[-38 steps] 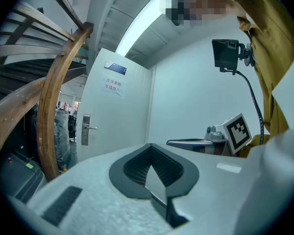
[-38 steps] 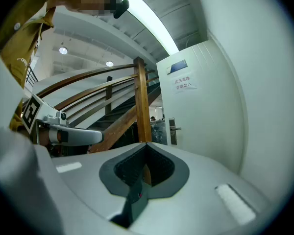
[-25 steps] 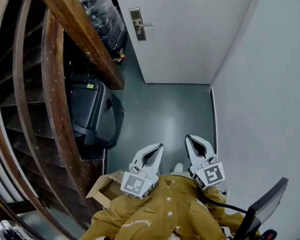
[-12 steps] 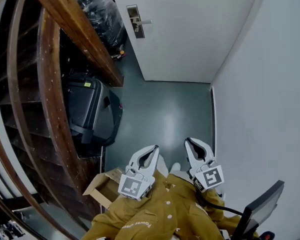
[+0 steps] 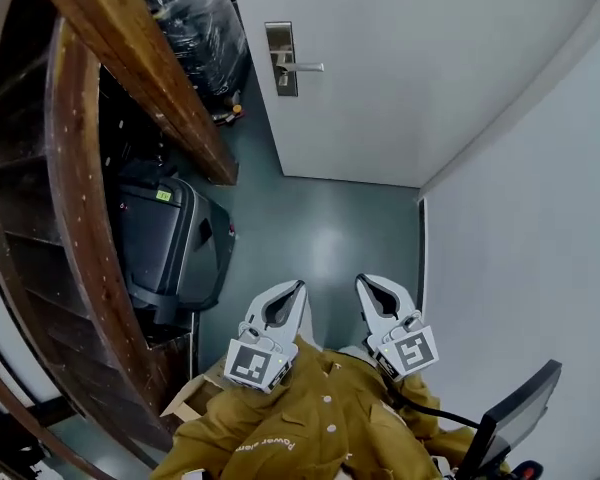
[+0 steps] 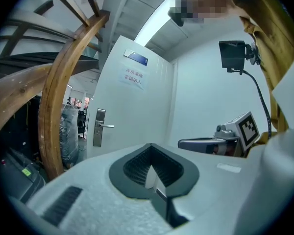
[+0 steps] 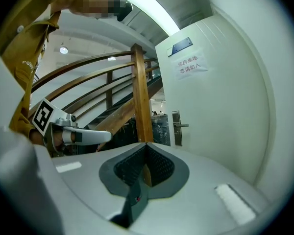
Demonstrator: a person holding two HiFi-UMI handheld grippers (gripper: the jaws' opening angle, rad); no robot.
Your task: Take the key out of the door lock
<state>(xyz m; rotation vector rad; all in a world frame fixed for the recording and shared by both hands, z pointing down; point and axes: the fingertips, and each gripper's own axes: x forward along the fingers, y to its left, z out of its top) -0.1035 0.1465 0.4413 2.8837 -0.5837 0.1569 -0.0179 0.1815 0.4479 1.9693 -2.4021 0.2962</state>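
Jaws of my left gripper [image 5: 298, 286] and right gripper [image 5: 362, 281] are closed, empty, far from the lock [image 5: 281, 60]; arriving shut, I'd bump a key I can't yet see.

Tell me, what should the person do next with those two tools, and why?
Probably walk closer to the door and raise the right tool toward the lock plate. Both tools sit near the body, far short of the door; the left tool is shut and empty, the right one's jaws closing on nothing.
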